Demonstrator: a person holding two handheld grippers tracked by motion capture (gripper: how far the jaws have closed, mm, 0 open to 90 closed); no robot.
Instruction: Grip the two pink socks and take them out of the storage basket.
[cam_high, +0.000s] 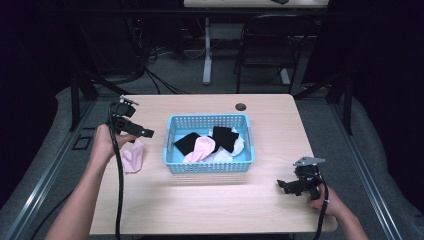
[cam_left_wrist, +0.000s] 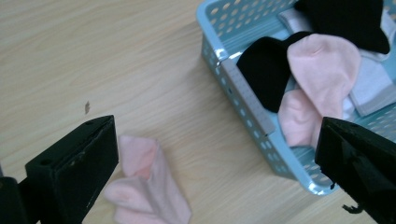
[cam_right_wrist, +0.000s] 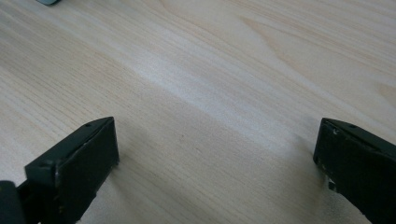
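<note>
From my high view the table (cam_high: 200, 210) is the one lit patch; the room around it falls off to near black, and the picture is soft and a bit grainy. Light comes from above, leaving a pale glare on the wood just in front of the basket (cam_high: 208, 167). In my left gripper view the wood and the pink sock (cam_left_wrist: 149, 186) are evenly lit, while the near black jaws are soft. In my right gripper view a broad pale sheen crosses the wood, with soft shadows under the jaws.
</note>
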